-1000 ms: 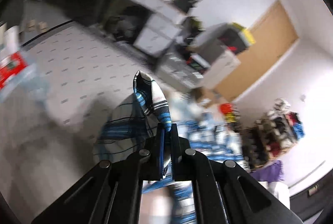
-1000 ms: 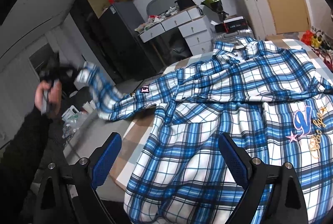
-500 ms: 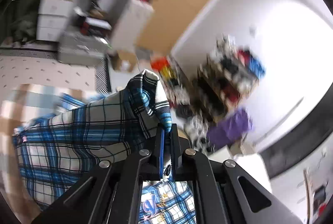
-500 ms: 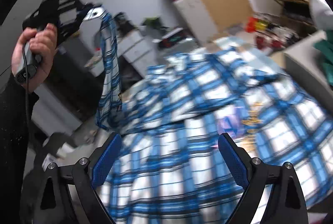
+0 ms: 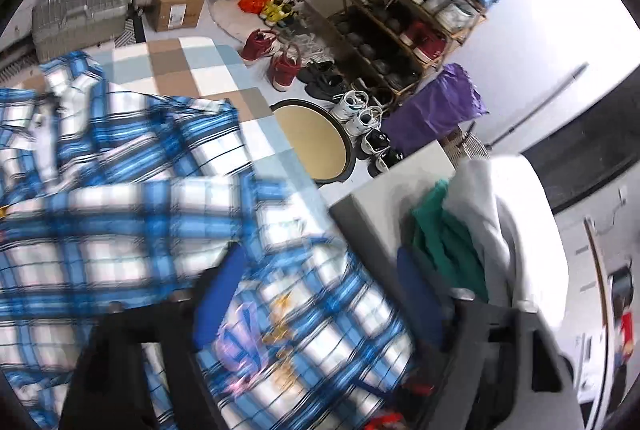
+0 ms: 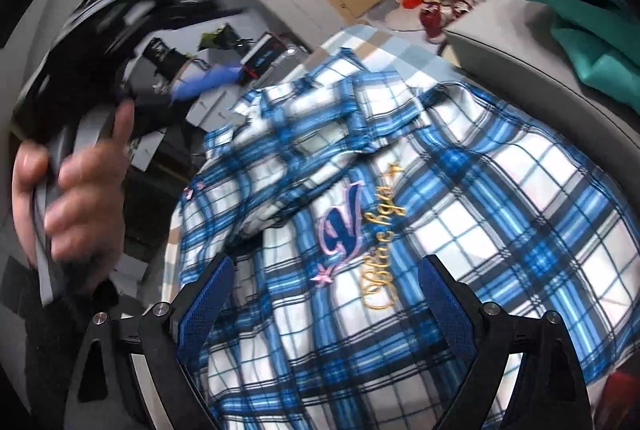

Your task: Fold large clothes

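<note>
Two claws wide apart, left claw (image 5: 316, 294) just opened, right claw (image 6: 326, 300) empty, plaid shirt (image 6: 460, 198) collar pointing away

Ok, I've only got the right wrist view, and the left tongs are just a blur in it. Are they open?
Observer: Open. The left tongs have just been opening. Their pads press on nothing, and the plaid shirt lies under them.
Operator: What's beyond the shirt on that side?
Observer: A round wooden board, beside a shoe rack.
Operator: Anything else by the rack?
Observer: A purple cloth lies bunched at its near end.
</note>
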`<state>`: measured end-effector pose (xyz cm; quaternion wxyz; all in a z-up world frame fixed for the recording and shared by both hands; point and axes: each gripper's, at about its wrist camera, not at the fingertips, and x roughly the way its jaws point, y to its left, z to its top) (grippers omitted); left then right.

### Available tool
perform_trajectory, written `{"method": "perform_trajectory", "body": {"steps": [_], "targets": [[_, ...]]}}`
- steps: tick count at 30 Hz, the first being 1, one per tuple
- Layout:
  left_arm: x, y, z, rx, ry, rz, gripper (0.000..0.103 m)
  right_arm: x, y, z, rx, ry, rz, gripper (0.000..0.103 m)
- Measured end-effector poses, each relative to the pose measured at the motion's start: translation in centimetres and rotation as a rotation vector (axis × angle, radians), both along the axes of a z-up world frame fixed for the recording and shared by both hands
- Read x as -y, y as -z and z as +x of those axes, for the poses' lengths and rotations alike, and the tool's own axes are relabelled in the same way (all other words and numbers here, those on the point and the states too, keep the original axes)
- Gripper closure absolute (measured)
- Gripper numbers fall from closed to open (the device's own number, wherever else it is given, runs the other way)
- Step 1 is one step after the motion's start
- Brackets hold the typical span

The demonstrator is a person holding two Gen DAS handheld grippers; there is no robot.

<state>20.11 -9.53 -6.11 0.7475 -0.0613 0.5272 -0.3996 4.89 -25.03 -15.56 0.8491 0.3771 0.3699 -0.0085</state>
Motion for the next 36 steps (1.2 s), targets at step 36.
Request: {"method": "perform_trajectory", "body": {"steps": [36], "targets": [[-28.1, 4.0, -16.1, 0.225, -0.682, 0.2, 0.026, -22.9, -6.8, 24.2, 0.046, -0.579, -0.618, 0.02]]}}
